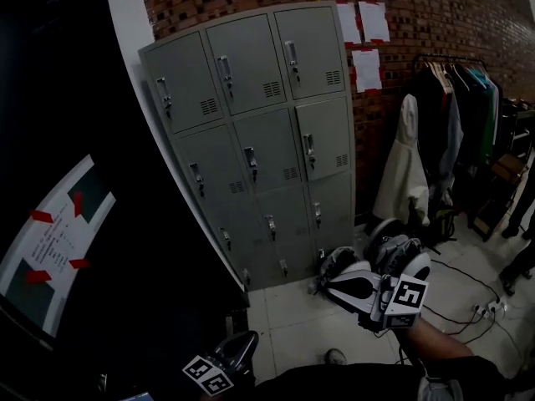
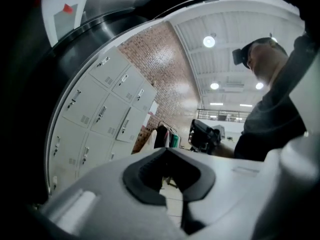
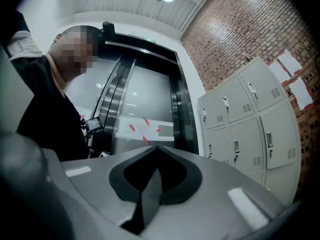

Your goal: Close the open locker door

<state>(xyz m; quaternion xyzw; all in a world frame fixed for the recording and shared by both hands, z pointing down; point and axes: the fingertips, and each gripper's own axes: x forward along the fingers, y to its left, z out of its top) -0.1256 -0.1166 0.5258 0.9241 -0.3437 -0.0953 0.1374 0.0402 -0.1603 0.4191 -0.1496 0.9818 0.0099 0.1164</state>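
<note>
A grey bank of lockers (image 1: 251, 149) stands against the brick wall, three columns by three rows. The right-hand door of the middle row (image 1: 324, 139) looks slightly ajar; it also shows in the left gripper view as the middle-row door (image 2: 126, 125), set at an angle. The other doors sit flush. My right gripper (image 1: 324, 282) hangs low in front of the lockers' bottom right corner, well short of them, jaws shut on nothing (image 3: 156, 147). My left gripper (image 1: 242, 345) is down at the picture's bottom edge, also shut and empty (image 2: 167, 150).
A dark glossy panel (image 1: 92, 182) with a paper sign (image 1: 54, 245) taped in red fills the left. Right of the lockers are papers (image 1: 366, 40) on the brick, a clothes rack (image 1: 456, 115) with a white garment (image 1: 405, 170), floor cables (image 1: 468, 295), and a person's feet (image 1: 520, 266).
</note>
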